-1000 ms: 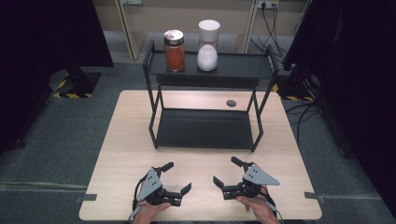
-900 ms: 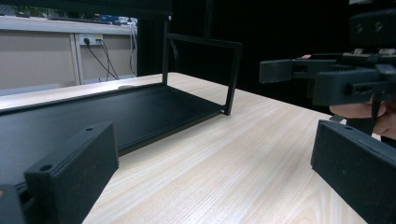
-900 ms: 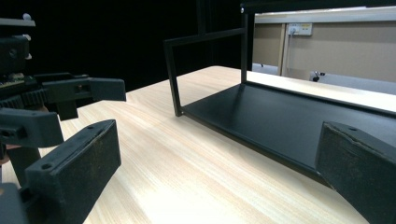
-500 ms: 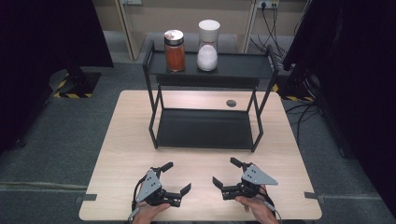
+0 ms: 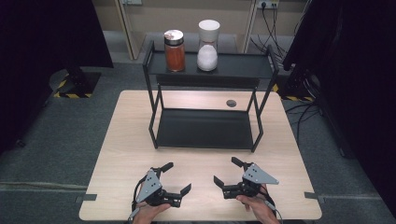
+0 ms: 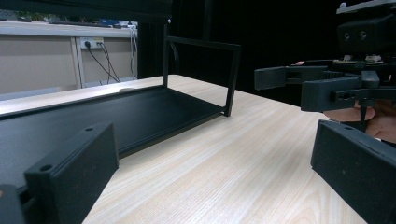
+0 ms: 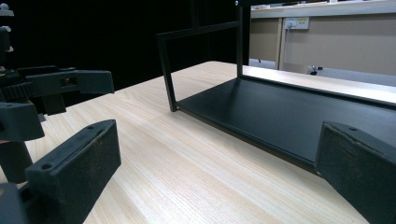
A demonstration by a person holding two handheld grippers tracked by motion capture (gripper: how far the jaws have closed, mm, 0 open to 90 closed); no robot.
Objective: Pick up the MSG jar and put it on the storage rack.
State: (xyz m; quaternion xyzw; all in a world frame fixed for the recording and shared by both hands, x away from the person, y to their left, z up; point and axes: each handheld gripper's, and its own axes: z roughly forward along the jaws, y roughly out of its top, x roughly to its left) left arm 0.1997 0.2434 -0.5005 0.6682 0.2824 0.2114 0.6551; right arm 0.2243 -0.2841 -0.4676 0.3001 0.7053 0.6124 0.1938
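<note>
A black two-tier rack (image 5: 205, 128) stands at the middle back of the light wooden table (image 5: 122, 140). On its top shelf are a glass jar of orange-red powder (image 5: 174, 51) and a white-capped jar of white grains (image 5: 208, 45). My left gripper (image 5: 178, 177) rests near the front edge, open and empty. My right gripper (image 5: 224, 171) sits beside it, also open and empty. In the left gripper view my jaws frame bare wood (image 6: 210, 186), with the rack's lower shelf (image 6: 140, 112) ahead and the right gripper (image 6: 327, 84) off to the side. The right gripper view shows that shelf (image 7: 289, 116) and the left gripper (image 7: 51, 88).
A small dark round disc (image 5: 230, 103) is set in the tabletop behind the rack. Black curtains hang on both sides. Cables (image 5: 280, 23) trail on the floor at the back right. Bare wood lies between the grippers and the rack.
</note>
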